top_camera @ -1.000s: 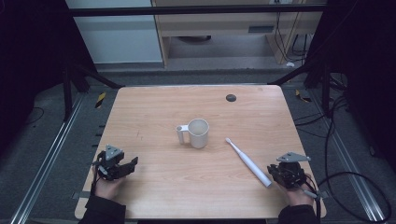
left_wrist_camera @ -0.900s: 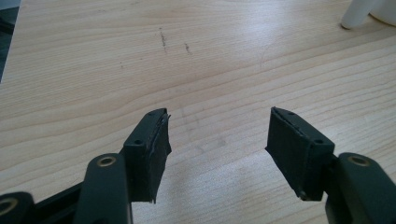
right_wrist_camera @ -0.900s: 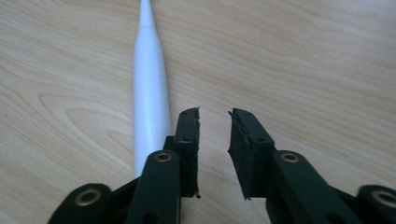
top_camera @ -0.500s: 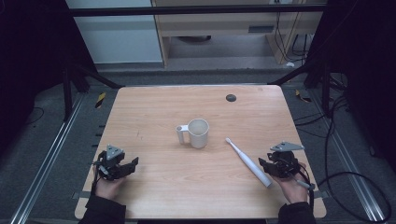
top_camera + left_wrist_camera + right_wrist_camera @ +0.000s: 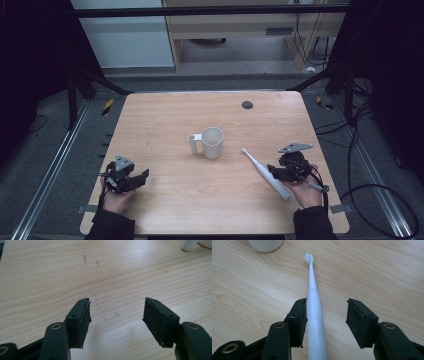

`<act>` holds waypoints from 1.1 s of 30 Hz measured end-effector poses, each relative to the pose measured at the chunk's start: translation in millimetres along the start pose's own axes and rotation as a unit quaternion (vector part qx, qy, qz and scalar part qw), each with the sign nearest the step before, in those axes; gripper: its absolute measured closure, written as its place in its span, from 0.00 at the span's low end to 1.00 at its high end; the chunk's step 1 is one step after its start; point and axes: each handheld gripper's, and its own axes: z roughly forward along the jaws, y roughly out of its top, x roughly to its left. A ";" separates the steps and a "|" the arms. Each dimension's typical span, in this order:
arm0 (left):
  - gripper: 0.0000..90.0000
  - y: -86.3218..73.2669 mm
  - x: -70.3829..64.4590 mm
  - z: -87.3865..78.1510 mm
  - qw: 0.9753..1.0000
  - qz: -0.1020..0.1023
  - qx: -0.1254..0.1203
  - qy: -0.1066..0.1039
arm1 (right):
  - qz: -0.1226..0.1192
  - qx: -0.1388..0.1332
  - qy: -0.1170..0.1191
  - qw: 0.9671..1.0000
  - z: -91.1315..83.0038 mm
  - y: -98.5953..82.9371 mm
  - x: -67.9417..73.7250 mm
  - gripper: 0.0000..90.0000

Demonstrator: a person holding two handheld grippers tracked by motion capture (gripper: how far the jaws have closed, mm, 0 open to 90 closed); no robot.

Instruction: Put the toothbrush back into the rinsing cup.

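The fingers [image 5: 298,315] of the right gripper [image 5: 327,320] stood apart, released, with the white toothbrush [image 5: 314,315] lying between them on the table [image 5: 387,277]. In the right gripper view the handle of the toothbrush ran just beside the left finger — perhaps touching it, I cannot tell for sure — while the other finger was well apart from it. The brush head pointed away from the gripper, toward the white mug [image 5: 265,245], of which the lower part showed at the far edge of that view.

In the high view the right gripper [image 5: 280,172] was at the near right part of the table [image 5: 165,115], held by the person's right hand [image 5: 305,190], and the toothbrush [image 5: 264,172] lay flat and diagonal, its head nearer to the mug [image 5: 212,142] and its thick end nearer to the person. The mug [image 5: 195,244] stood upright near the middle of the table, its handle turned to the left, apart from the toothbrush.

The left gripper [image 5: 131,181] was at the near left part of the table, in the left hand [image 5: 116,200]. Its fingers [image 5: 80,320] were also released — spread wide over bare wood, grasping nothing. A small dark round spot [image 5: 247,104] was on the far side of the table.
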 end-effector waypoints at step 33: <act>0.41 -0.3 0.1 1.4 1.000 0.001 0.006 -0.004 | -0.027 0.116 0.022 0.993 52.1 21.8 5.6 0.57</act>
